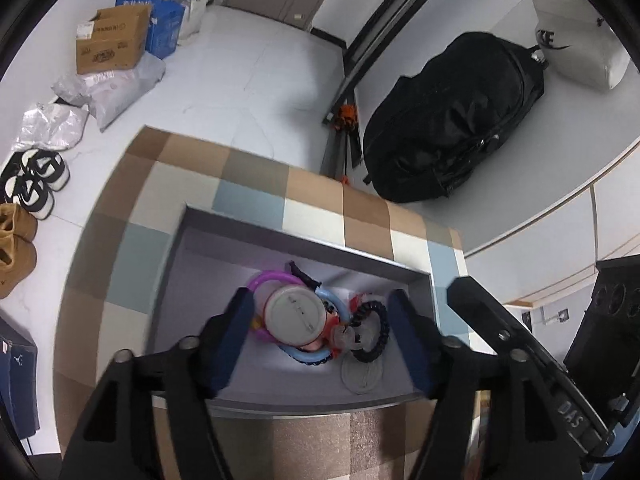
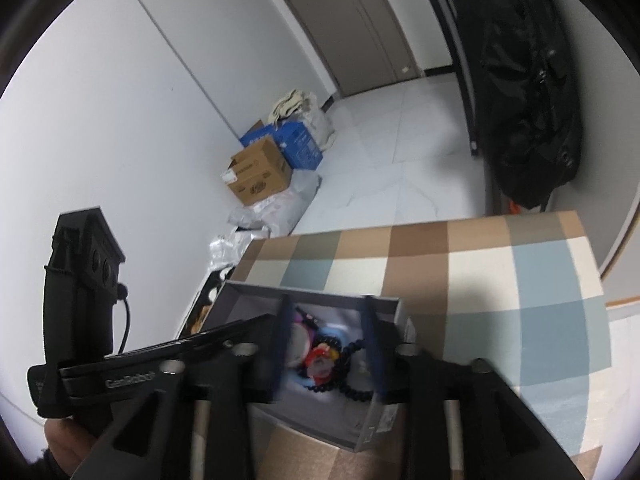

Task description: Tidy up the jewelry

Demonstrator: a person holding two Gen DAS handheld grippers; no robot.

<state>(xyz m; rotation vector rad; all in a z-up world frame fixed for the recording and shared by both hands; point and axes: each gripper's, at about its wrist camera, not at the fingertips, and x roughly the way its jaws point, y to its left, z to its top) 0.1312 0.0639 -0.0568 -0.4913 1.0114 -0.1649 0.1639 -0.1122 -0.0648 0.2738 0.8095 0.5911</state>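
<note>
A grey open box (image 1: 308,240) sits on a checked tabletop (image 1: 256,184). Inside lie a round white tin (image 1: 295,314), a purple bangle (image 1: 267,280), a blue ring (image 1: 338,308), a black bead bracelet (image 1: 380,332), red and white pieces (image 1: 340,330) and a clear round lid (image 1: 362,374). My left gripper (image 1: 322,322) hovers open over the box, its fingers either side of the jewelry, holding nothing. In the right wrist view the same box (image 2: 312,294) holds the jewelry pile (image 2: 324,354). My right gripper (image 2: 326,338) is open above it, empty.
The other gripper's body shows at the right of the left wrist view (image 1: 532,354) and at the left of the right wrist view (image 2: 84,312). A black bag (image 1: 452,120), cardboard boxes (image 1: 114,38), plastic bags and shoes (image 1: 34,182) lie on the white floor.
</note>
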